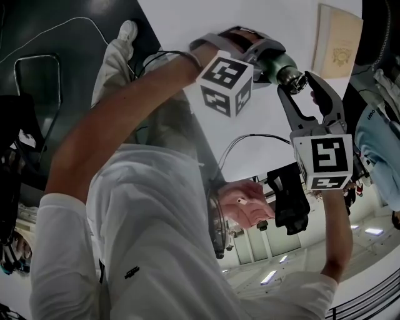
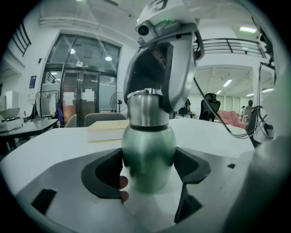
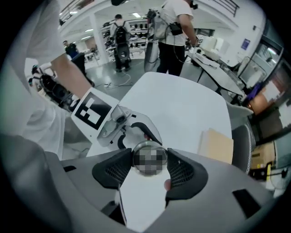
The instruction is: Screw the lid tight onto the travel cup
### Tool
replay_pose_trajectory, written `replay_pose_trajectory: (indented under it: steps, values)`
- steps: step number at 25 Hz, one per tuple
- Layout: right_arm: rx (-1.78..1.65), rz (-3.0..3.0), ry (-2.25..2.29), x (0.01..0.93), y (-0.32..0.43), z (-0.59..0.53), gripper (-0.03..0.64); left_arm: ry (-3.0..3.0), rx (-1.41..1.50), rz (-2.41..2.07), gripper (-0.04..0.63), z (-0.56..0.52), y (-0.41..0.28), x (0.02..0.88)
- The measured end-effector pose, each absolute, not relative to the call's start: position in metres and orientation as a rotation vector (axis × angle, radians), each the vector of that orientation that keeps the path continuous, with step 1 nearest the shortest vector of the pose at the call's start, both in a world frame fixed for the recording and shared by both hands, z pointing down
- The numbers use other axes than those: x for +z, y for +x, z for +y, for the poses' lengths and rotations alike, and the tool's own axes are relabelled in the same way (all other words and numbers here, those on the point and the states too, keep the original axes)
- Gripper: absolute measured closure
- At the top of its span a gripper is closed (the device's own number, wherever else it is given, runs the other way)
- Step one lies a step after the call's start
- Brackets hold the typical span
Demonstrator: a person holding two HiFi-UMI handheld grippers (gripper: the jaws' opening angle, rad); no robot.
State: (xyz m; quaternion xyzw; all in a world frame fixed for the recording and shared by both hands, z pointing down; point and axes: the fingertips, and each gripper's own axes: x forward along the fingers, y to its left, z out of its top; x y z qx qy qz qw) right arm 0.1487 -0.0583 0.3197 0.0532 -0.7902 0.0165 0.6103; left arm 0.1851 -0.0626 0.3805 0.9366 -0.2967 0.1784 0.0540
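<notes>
Head view: left gripper (image 1: 270, 62) held out over the white table (image 1: 187, 19), its jaws clamped on the green body of the travel cup (image 1: 282, 67), cup lying roughly level. Right gripper (image 1: 297, 82) meets it from the side, its two fingers set either side of the lid (image 1: 293, 78) at the cup's steel end. Marker cubes on both grippers face the camera. A tan book (image 1: 339, 40) lies on the table beyond. Left gripper view: left gripper (image 2: 148, 169) pinching the travel cup (image 2: 148, 150), both dark pads pressed to the green belly. The steel neck and lid (image 2: 144, 113) stand straight ahead with the right gripper (image 2: 151, 98) closed over the top. Book (image 2: 107, 129) flat on the table (image 2: 45, 145) behind. Right gripper view: looking down onto the lid (image 3: 149, 157), round and shiny, held between the two ribbed pads of the right gripper (image 3: 149, 163), each pad touching its rim. Left gripper (image 3: 141, 136) and its marker cube (image 3: 93, 111) lie just past the lid. Table (image 3: 182, 104) and book (image 3: 217, 145) below; people stand in the room beyond.
</notes>
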Motion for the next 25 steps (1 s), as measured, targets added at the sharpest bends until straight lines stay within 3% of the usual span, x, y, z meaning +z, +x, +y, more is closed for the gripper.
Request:
replay_pose_trajectory:
  steps: [9,15,25]
  values:
    - [0.349,-1.775,0.503,0.320,0.157,-0.068,0.379,2.845,0.547,-0.898,0.245,-0.063,0.185,0.380]
    - [0.393,-1.789,0.499,0.320,0.158,-0.063,0.370,2.846,0.561,-0.892,0.245,-0.062,0.186,0.381]
    - [0.017,-1.904,0.087,0.284,0.142,-0.053,0.344,2.858,0.572,-0.872,0.245,-0.062,0.187,0.382]
